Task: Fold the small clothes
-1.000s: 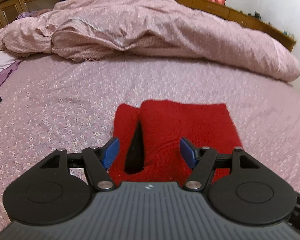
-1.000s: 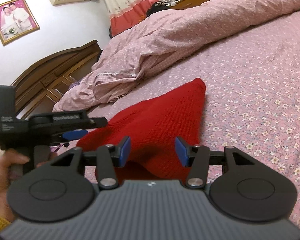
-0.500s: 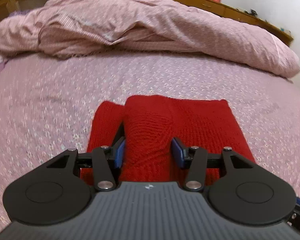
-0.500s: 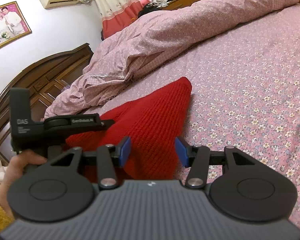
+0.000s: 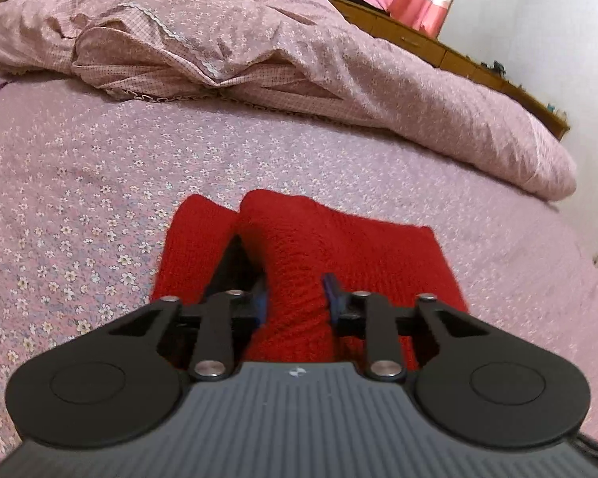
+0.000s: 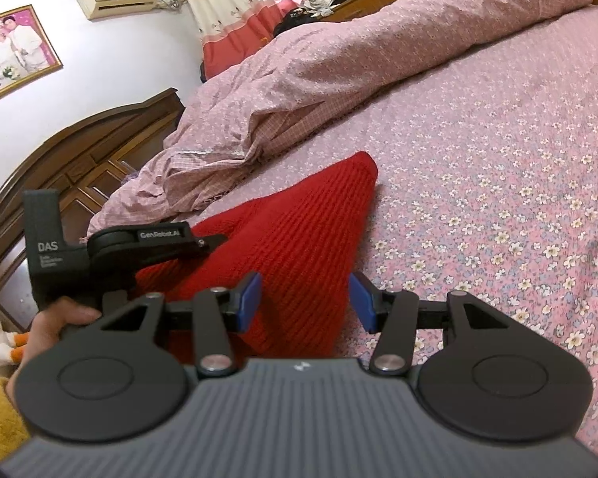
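Observation:
A red knitted garment (image 5: 339, 247) lies partly folded on the floral pink bedsheet (image 5: 79, 199). My left gripper (image 5: 297, 298) is shut on a raised fold of the red garment, which bunches up between its blue pads. In the right wrist view the same garment (image 6: 299, 231) rises toward the left gripper (image 6: 203, 241), held by a hand at the left. My right gripper (image 6: 305, 302) is open, its pads on either side of the garment's near edge without pinching it.
A crumpled pink duvet (image 5: 259, 51) lies across the far side of the bed. A wooden headboard (image 6: 71, 167) stands at the left in the right wrist view, with a framed photo (image 6: 12, 49) and an air conditioner (image 6: 119, 0) on the wall.
My left gripper closed on the red garment's fold and lifted it. My right gripper stayed open and moved slightly closer to the garment's near edge.

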The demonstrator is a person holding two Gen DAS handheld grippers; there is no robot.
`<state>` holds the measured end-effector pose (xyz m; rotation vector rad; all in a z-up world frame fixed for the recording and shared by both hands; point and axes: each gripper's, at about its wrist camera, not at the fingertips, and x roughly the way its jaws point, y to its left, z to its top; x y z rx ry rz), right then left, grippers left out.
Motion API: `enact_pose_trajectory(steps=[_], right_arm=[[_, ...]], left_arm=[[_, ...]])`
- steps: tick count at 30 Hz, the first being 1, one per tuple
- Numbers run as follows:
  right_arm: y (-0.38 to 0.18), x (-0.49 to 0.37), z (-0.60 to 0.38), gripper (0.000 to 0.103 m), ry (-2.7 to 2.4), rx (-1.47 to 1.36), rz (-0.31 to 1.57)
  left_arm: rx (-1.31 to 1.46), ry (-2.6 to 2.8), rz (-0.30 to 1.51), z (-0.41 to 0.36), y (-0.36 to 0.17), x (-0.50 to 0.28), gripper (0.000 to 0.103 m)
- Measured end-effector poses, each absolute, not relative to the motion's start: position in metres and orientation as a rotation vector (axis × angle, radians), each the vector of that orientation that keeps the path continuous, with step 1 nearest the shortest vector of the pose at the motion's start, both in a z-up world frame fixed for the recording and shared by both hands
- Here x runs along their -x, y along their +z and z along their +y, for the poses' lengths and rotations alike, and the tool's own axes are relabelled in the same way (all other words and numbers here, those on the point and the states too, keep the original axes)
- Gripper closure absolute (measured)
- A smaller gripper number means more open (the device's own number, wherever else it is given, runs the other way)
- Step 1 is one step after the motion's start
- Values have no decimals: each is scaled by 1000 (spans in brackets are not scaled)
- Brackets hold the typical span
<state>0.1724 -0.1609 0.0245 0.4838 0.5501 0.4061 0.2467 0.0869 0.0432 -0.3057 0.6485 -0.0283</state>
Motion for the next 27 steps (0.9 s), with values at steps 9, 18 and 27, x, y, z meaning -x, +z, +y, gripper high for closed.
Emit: enact_pose_trajectory(steps=[9, 18, 27], right_arm=[[31, -166, -159, 50, 411, -461, 525], [34, -170, -138, 50, 469, -419, 537], [44, -183, -111, 50, 500, -400, 501]], left_arm=[[304, -65, 521, 105, 93, -218, 80], [347, 21, 594, 160, 66, -203, 80], [323, 8, 630, 164, 29, -199, 78]])
